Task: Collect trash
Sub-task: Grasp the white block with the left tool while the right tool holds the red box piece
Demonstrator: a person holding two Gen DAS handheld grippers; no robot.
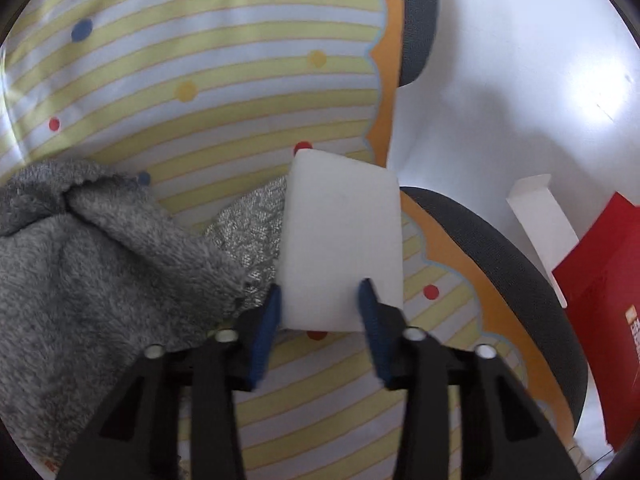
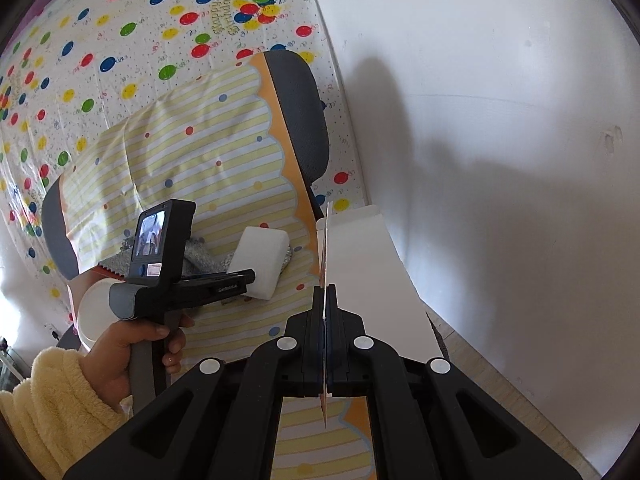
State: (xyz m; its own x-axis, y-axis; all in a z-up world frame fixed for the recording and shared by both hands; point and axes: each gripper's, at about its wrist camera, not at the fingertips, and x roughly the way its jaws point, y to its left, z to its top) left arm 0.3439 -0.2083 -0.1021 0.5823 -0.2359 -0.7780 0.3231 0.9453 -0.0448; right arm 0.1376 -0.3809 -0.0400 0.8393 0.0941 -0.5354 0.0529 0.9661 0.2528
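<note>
A plain white rectangular foam block (image 1: pixel 342 240), smooth and unmarked with softly rounded corners, sits pinched at its near end between the blue-padded fingers (image 1: pixel 267 328) of the left claw (image 1: pixel 320 312), raised above a chair seat draped in a glossy yellow-and-white striped plastic cover (image 1: pixel 200 80) dotted with red, blue and yellow spots and edged in scalloped orange. Just beside the block on the left lies a crumpled grey fluffy towel (image 1: pixel 92 256), with a silvery textured pad (image 1: pixel 250 232) showing between the two. The dark grey chair (image 2: pixel 304 120) stands against a white wall (image 2: pixel 500 120), and a balloon-printed sheet (image 2: pixel 120 40) hangs behind it. The block's long axis runs straight away from the left claw, its far end pointing toward the chair back. The right claw (image 2: pixel 326 308) is closed tight on the thin edge of a white cardboard flap (image 2: pixel 368 272) belonging to a red box (image 1: pixel 600 280), which stands to the right of the chair, close to the wall.
</note>
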